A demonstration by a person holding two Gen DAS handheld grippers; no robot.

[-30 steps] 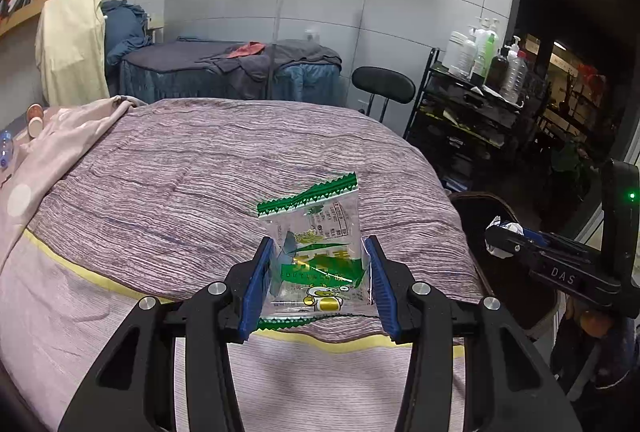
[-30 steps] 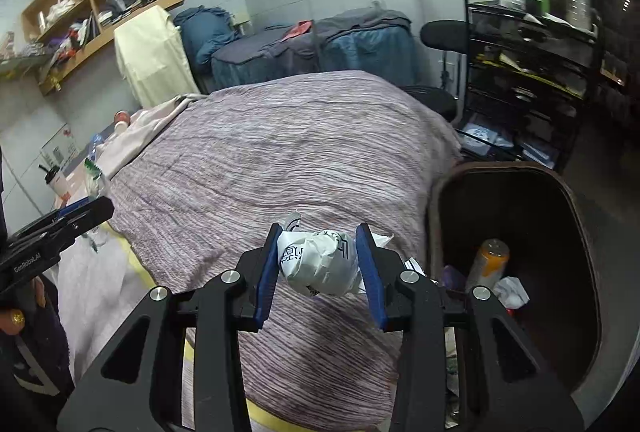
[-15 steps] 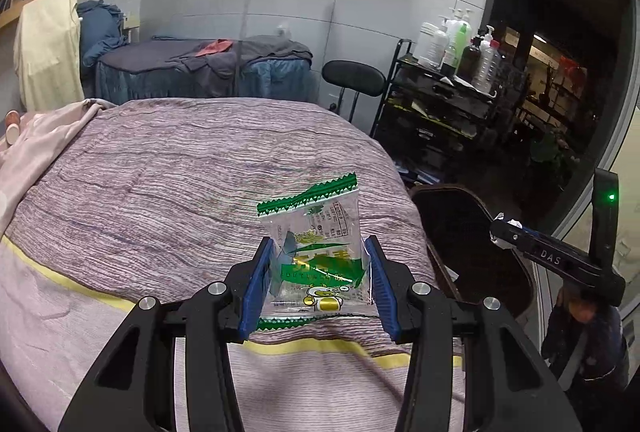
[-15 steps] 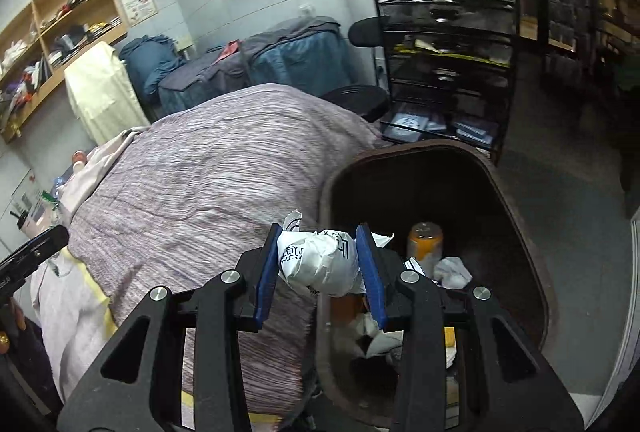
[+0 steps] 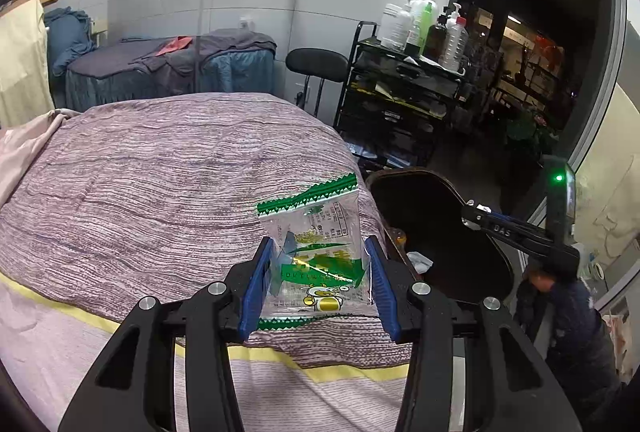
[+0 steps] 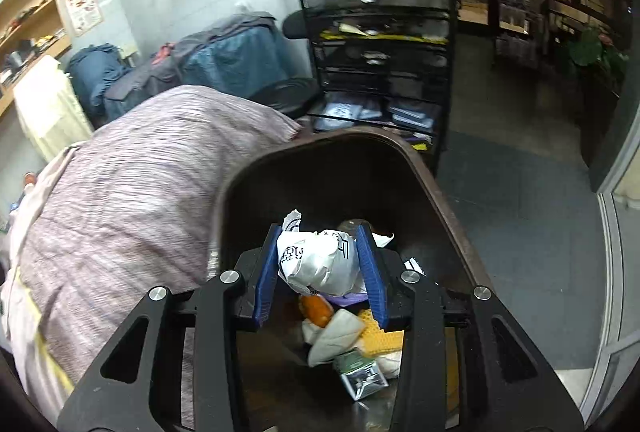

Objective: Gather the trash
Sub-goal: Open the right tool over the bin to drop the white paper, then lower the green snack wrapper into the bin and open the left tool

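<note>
Only my right view looks into the bin (image 6: 440, 199), right tongs (image 6: 322, 264) now above it gripping crumpled paper (image 6: 320, 260); left tongs (image 5: 318, 280) clamp the wrapper (image 5: 316, 244) beside it.

Right gripper (image 6: 318, 264): held over the open bin, pointed downward.
Crumpled white wrapper (image 6: 320, 264): pinched between the blue pads (image 6: 267, 274), black print seen on it.
Brown bin (image 6: 448, 216): set just beside the bed; an orange piece (image 6: 316, 308), a white wad (image 6: 334, 338) and a foil packet (image 6: 360, 376) lie inside.
Bed (image 6: 120, 199): covered by a striped purple blanket.
Black cart (image 6: 380, 43): stood behind the bin.
</note>
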